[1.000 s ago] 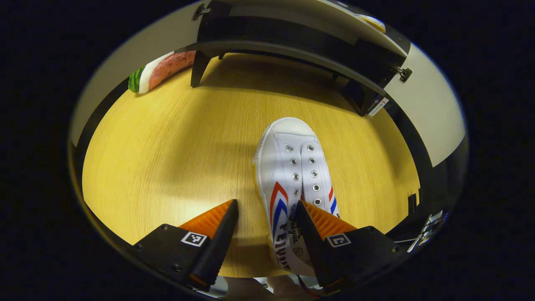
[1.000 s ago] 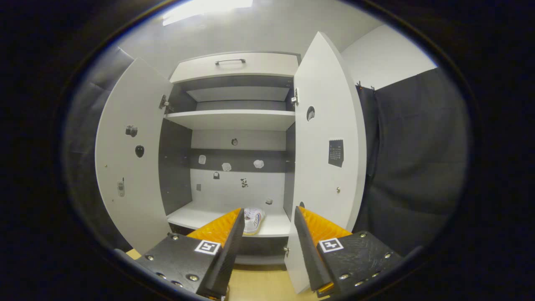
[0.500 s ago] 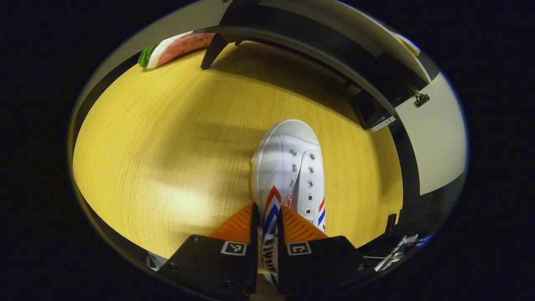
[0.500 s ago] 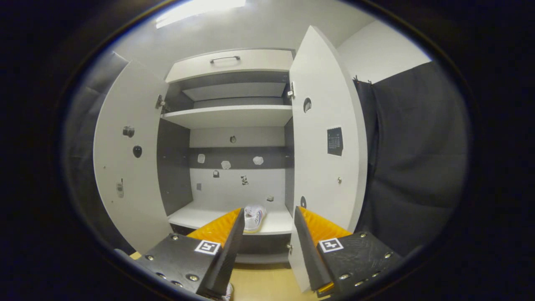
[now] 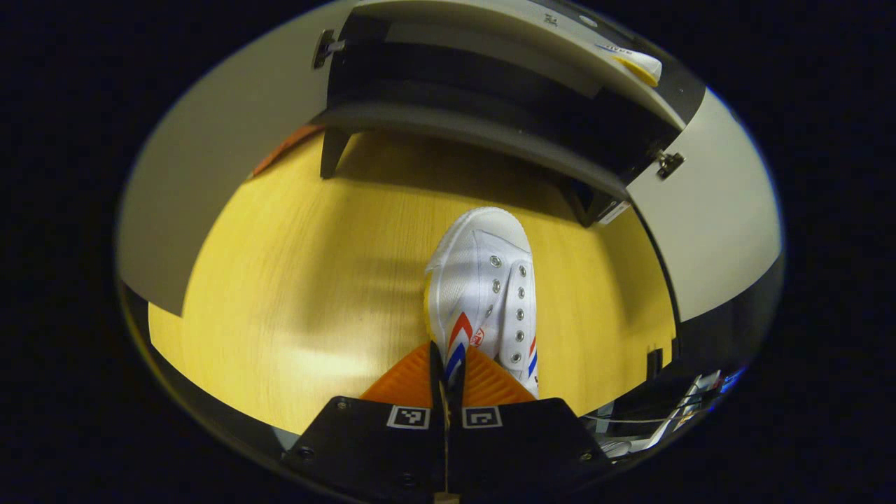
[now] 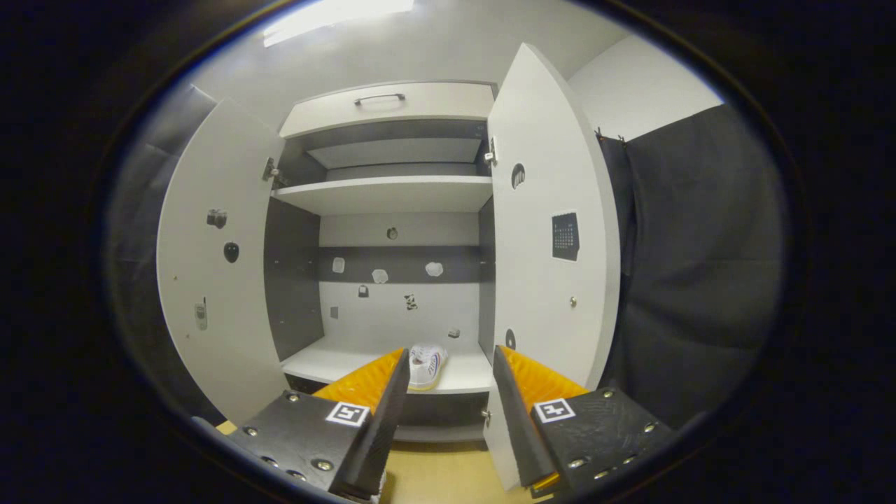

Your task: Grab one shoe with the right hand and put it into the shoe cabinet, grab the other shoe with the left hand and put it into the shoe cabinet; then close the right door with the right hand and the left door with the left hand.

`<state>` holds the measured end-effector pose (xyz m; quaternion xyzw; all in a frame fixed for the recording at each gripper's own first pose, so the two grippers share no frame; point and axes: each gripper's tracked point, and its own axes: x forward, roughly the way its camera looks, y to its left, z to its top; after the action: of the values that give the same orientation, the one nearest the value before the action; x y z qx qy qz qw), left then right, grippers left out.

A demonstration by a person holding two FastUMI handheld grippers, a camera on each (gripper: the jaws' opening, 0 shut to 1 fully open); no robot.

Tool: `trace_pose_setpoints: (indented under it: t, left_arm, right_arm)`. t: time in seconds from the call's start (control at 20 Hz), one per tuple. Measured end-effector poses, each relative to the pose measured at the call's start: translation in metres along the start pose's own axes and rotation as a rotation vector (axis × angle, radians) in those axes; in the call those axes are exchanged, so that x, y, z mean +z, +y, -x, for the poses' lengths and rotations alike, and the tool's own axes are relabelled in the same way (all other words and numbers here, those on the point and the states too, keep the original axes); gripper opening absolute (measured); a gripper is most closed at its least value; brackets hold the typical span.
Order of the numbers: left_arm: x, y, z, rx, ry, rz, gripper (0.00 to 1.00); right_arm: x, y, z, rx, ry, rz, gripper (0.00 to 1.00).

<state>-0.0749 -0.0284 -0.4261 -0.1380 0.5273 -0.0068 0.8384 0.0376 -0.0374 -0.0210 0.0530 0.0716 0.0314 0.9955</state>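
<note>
Left gripper view: the left gripper (image 5: 446,364) is pinched tight on the rear side wall of a white shoe (image 5: 483,290), the one with red and blue chevrons, both fingers pressing the fabric between them. The shoe's toe points away toward the shoe cabinet (image 5: 490,133), over the yellow wooden floor (image 5: 294,280). Whether the sole is touching the floor, I cannot tell. There's a clear strip of floor between the toe and the cabinet's dark base, and wide open floor off to the shoe's left. The left door (image 5: 203,161) swings out along that side, the right door (image 5: 707,210) along the other, so the shoe sits in the lane between their lower edges. Up top, the other shoe (image 5: 633,63) is just visible on the bottom shelf.

Right gripper view: the right gripper (image 6: 448,378) hangs spread wide, nothing between its fingers, facing the cabinet head-on from well back. Both doors stand open, the left door (image 6: 210,273) angled outward, the right door (image 6: 546,259) edge-on and close beside the gripper's right finger (image 6: 521,413). On the bottom shelf (image 6: 336,364) the stowed shoe (image 6: 425,364) rests toward the right half, toe forward near the shelf's front edge. The shelf's left half is free. A middle shelf (image 6: 385,196) spans above, leaving tall headroom.
</note>
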Motion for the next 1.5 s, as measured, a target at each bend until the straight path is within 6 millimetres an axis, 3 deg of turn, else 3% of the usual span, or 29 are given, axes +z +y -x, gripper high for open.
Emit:
trace_pose_setpoints:
  t: [0.05,0.45,0.5,0.7,0.8,1.0,1.1,1.5]
  left_arm:
    - [0.022,-0.006,0.011,-0.008,-0.038,-0.010,0.03]
    - [0.209,-0.067,0.104,-0.117,-0.395,-0.067,0.02]
    - [0.223,-0.070,0.112,-0.130,-0.426,-0.070,0.02]
    - [0.286,-0.079,0.111,-0.102,-0.500,-0.125,0.02]
    - [0.311,-0.080,0.097,-0.069,-0.523,-0.167,0.02]
    - [0.334,-0.078,0.072,-0.033,-0.517,-0.201,0.01]
    - [0.338,-0.077,0.070,-0.040,-0.525,-0.188,0.02]
    - [0.326,-0.076,0.071,-0.043,-0.501,-0.168,0.02]
  right_arm:
    - [-0.001,0.000,-0.001,0.000,-0.001,-0.003,0.67]
    - [-0.006,0.002,-0.002,0.008,-0.005,-0.054,0.71]
    - [-0.006,0.003,-0.003,0.010,-0.005,-0.063,0.71]
    - [-0.011,0.010,-0.005,0.016,0.000,-0.101,0.67]
    - [-0.014,0.014,-0.005,0.018,0.005,-0.123,0.71]
    - [-0.026,0.015,0.000,0.004,0.026,-0.138,0.71]
    - [-0.032,0.011,0.002,-0.016,0.042,-0.143,0.71]
    - [-0.031,0.004,0.005,-0.015,0.060,-0.188,0.71]
